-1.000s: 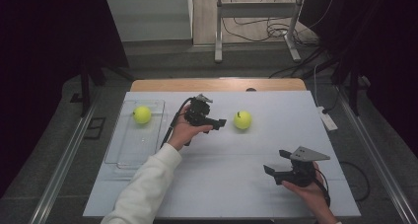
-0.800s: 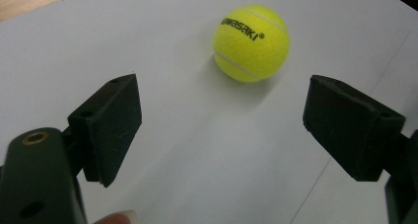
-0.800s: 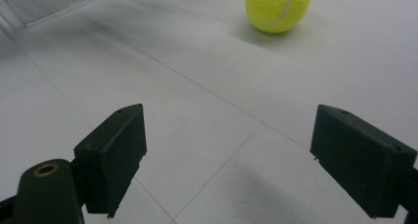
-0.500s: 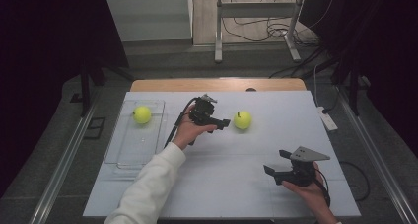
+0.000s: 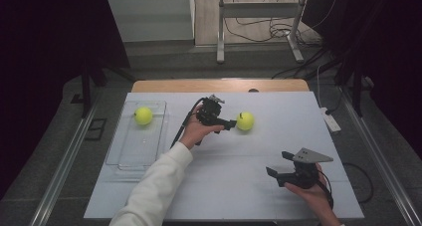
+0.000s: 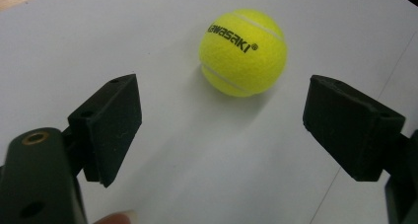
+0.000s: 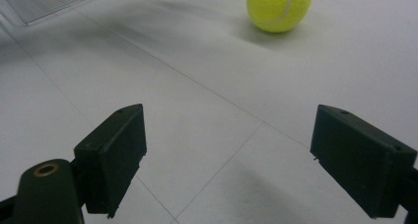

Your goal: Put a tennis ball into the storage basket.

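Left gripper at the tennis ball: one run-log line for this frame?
left gripper: open, tennis ball ahead, no contact | right gripper: open, empty, near table edge | second tennis ball: in clear tray

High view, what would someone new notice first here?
Two bright yellow tennis balls stand out on the pale table: one lies in a clear tray at the left, the other sits bare near the middle. The left hand-held gripper reaches toward the bare ball with jaws wide open, not touching it, while the right hand-held gripper hovers open near the front right.
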